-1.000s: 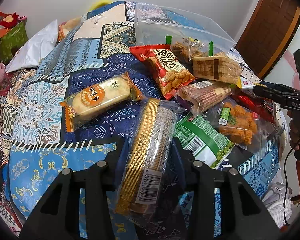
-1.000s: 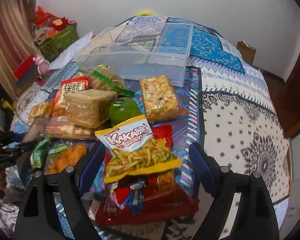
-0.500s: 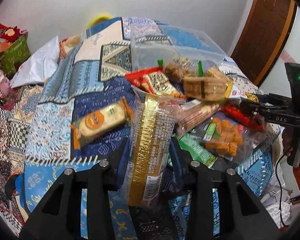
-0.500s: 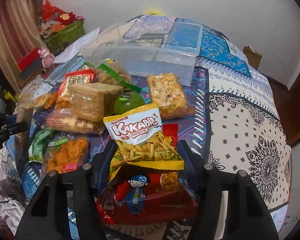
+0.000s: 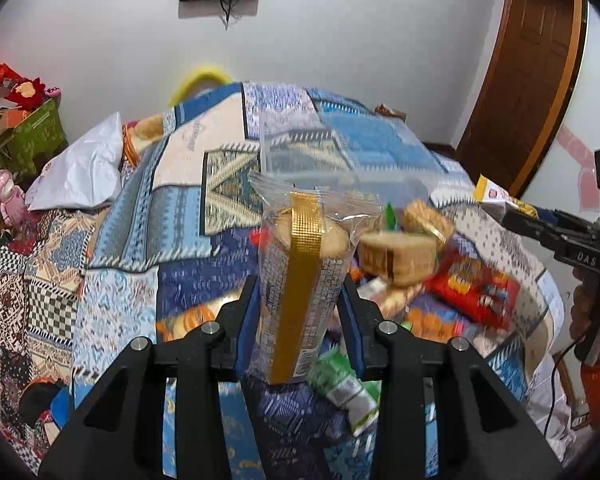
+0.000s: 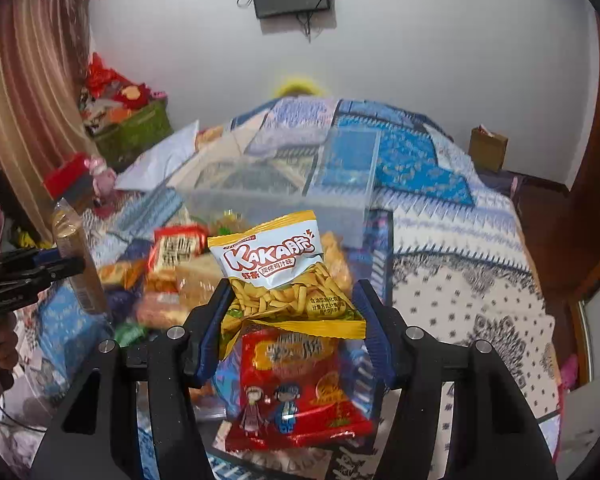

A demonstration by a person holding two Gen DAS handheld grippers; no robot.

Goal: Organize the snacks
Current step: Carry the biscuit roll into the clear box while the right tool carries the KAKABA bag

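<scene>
My left gripper (image 5: 298, 316) is shut on a long clear biscuit packet with a gold stripe (image 5: 300, 280) and holds it upright above the bed. It also shows in the right wrist view (image 6: 78, 256). My right gripper (image 6: 292, 320) is shut on a yellow and white KAKA snack bag (image 6: 284, 276), lifted off the pile. A clear plastic bin (image 6: 300, 200) stands on the patterned bedspread behind the snacks; it shows in the left wrist view (image 5: 320, 160) too.
Several snack packets lie in a pile: a red cartoon bag (image 6: 296, 392), a red peanut bag (image 6: 178, 246), a wafer pack (image 5: 396, 256), a green packet (image 5: 344, 388). A white pillow (image 5: 84, 176) and green box (image 6: 136, 132) sit left. A wooden door (image 5: 528, 80) is right.
Both grippers closed on their packets and lifted them. The left raised the biscuit packet upright; the right raised the KAKA bag off the red bag.
</scene>
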